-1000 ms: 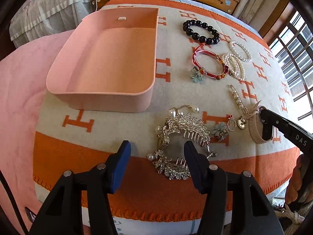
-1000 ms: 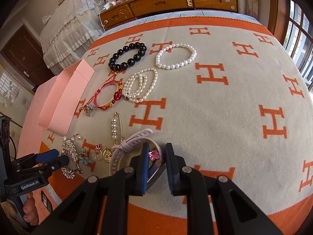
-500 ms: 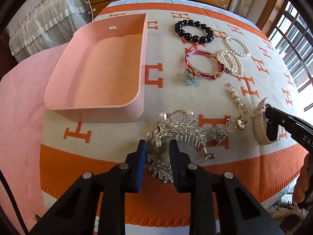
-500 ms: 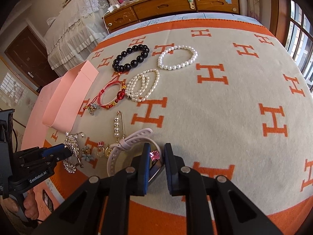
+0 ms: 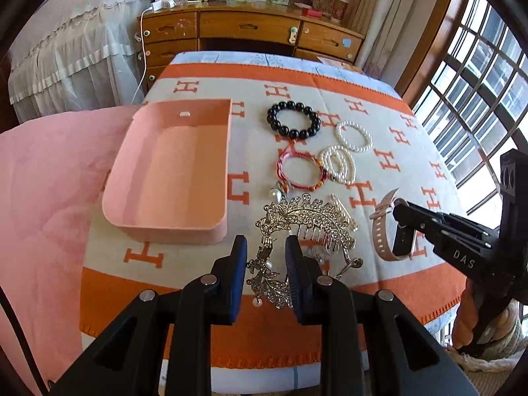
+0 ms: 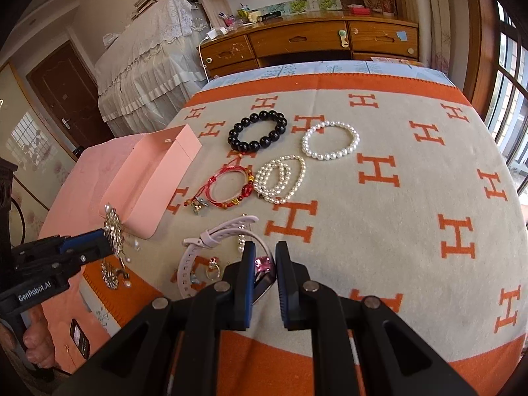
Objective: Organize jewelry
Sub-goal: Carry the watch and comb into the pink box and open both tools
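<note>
Lettering on the grippers and blanket

"DAS" is printed on the right gripper (image 5: 404, 227), "GenRobot.AI" on the left gripper (image 6: 109, 246); orange "H" letters are repeated across the blanket (image 6: 412, 198).

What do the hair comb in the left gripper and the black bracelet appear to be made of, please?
The hair comb held by the left gripper looks like pale gold metal set with small clear stones: it glitters, with thin stiff teeth. The black bracelet looks like polished stone or glass beads, given the bright highlights; which one is unclear.
</note>
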### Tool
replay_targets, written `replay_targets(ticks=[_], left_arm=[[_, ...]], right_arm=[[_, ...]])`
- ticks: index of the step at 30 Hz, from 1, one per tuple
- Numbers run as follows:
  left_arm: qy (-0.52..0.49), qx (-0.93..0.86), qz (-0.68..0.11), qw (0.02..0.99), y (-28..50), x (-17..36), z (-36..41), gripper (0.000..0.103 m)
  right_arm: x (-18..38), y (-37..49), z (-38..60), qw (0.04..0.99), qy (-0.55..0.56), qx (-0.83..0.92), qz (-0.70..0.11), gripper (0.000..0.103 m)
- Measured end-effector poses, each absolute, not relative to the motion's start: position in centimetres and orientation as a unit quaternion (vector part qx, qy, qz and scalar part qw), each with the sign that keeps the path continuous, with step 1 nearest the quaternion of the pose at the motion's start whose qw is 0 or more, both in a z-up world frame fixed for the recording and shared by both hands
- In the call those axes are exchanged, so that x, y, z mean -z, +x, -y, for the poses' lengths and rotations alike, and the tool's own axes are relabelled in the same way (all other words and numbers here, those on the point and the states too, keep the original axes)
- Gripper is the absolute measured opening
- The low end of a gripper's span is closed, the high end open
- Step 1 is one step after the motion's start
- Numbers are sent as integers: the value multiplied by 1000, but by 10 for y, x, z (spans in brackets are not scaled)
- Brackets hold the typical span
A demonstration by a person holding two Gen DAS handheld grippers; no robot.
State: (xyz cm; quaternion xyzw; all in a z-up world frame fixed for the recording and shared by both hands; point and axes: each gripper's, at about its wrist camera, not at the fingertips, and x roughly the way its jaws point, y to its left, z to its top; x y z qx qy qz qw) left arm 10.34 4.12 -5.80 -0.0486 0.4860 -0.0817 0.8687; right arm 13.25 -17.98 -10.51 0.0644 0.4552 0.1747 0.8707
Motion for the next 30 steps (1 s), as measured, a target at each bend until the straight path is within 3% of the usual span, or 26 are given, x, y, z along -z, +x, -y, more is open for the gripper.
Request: replay_targets(ticks=[6,13,23,30], left_arm=[[-66,34,-462,884,135,44,-81,22],[-103,-15,-485,869,181,74,-125,22],[-130,-37,-467,874,201,78,-157,22],[-105,-44,-501,858,198,97,-155,22]], right_arm=[[72,154,143,874,59,-211,-433,12],[47,194,83,873,48,-238,-422,12],[59,252,23,865,73,-234,-437,12],[84,272,-5,858,66,-220,-460,13]])
